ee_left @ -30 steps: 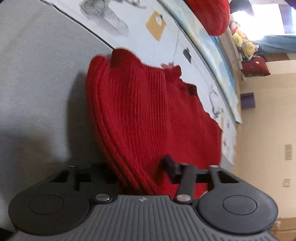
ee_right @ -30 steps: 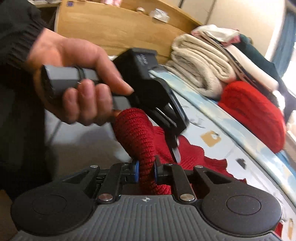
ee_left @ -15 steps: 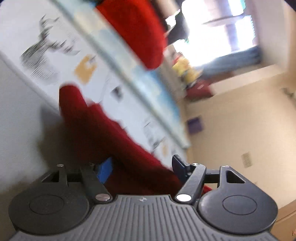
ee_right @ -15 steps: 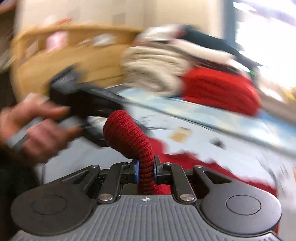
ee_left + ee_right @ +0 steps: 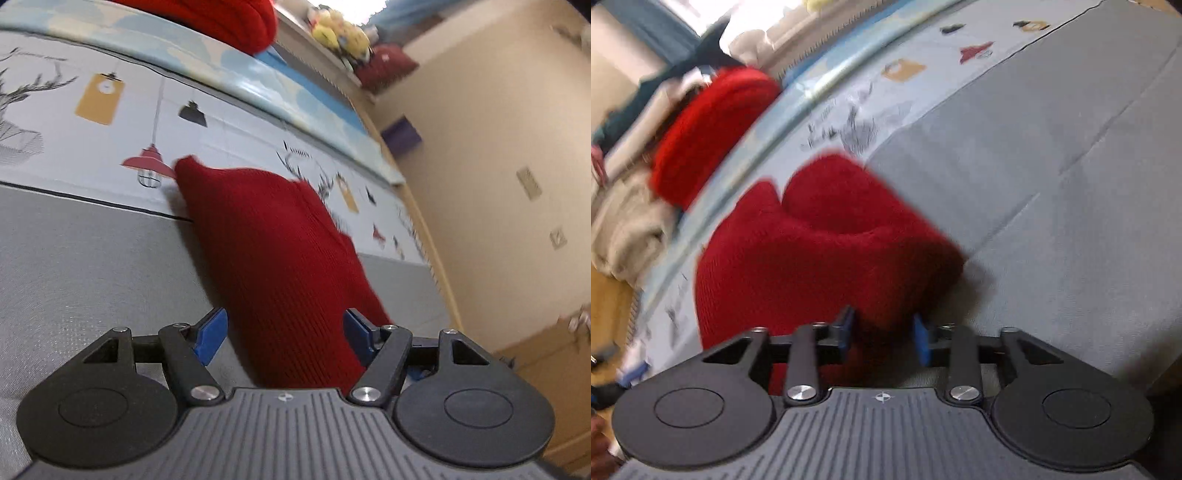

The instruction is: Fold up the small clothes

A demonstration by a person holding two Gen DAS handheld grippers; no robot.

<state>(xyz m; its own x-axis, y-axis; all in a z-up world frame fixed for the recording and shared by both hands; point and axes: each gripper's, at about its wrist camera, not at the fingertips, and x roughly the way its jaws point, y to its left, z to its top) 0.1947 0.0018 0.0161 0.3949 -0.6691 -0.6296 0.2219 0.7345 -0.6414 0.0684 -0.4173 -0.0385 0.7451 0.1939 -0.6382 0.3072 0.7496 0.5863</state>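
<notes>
A small red knit garment (image 5: 273,258) lies folded on the grey part of the bed cover (image 5: 92,258). In the left wrist view my left gripper (image 5: 282,334) is open, its blue pads wide apart on either side of the garment's near edge. In the right wrist view the same red garment (image 5: 820,243) lies bunched in a thick fold. My right gripper (image 5: 884,336) is open, with the garment's near edge between its blue pads and not pinched.
A printed white and blue bed sheet (image 5: 229,122) runs behind the garment. A pile of folded clothes, with a red knit piece (image 5: 709,125) on beige ones (image 5: 624,225), sits at the bed's far side. Soft toys (image 5: 340,33) stand on a shelf. A beige wall (image 5: 498,166) is to the right.
My right gripper was shut on a fold of the red garment and has opened and let it go. My left gripper's jaws have spread wider. Both views swung round; the garment now lies down.
</notes>
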